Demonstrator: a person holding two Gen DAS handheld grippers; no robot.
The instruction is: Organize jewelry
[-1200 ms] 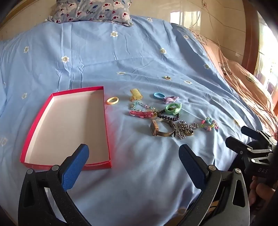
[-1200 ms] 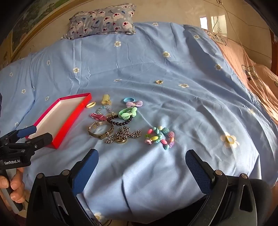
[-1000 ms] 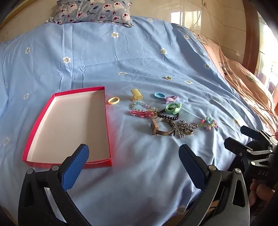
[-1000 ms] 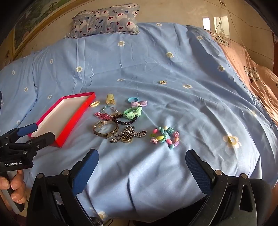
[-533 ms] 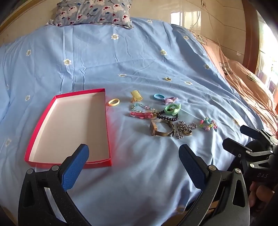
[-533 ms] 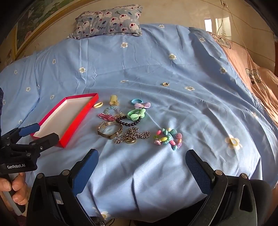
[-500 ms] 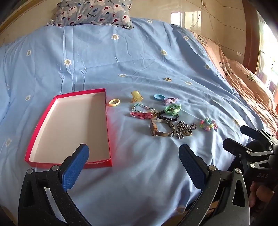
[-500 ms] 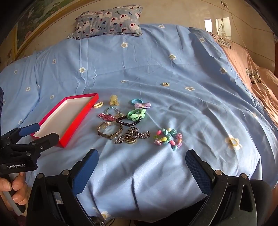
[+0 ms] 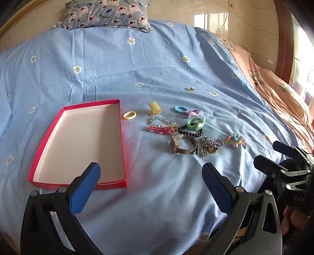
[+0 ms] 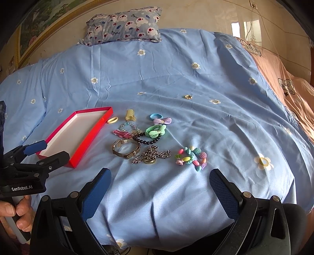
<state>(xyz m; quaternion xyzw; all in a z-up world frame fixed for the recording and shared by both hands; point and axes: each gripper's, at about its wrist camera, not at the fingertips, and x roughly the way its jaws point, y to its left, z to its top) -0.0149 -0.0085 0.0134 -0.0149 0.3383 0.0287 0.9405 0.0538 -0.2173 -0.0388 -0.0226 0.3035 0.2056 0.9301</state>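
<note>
A shallow red box (image 9: 120, 137) (image 10: 89, 135) with a white inside lies empty on the blue bedsheet. To its right lies a cluster of jewelry: a gold watch (image 9: 183, 147) (image 10: 126, 150), a silver chain (image 9: 210, 146) (image 10: 152, 155), a coloured bead bracelet (image 9: 236, 140) (image 10: 191, 158), a black bead bracelet (image 10: 148, 139), a green hair tie (image 9: 195, 123) (image 10: 156, 131), a pink clip (image 9: 160, 129) and a yellow ring (image 9: 129, 115) (image 10: 112, 119). My left gripper (image 9: 150, 181) hangs open near the bed's front edge, nothing in it. My right gripper (image 10: 160, 186) is open and empty too, short of the bead bracelet.
A small gold ring (image 9: 190, 89) (image 10: 188, 96) lies apart, farther up the bed. A patterned pillow (image 9: 107, 14) (image 10: 123, 24) sits at the head. An orange blanket (image 9: 278, 94) covers the right side. Each gripper shows at the edge of the other's view, held by a hand (image 10: 14, 213).
Both views have shifted slightly, as both grippers drifted a little back and up. Nothing on the bed has moved and both grippers stay open.
</note>
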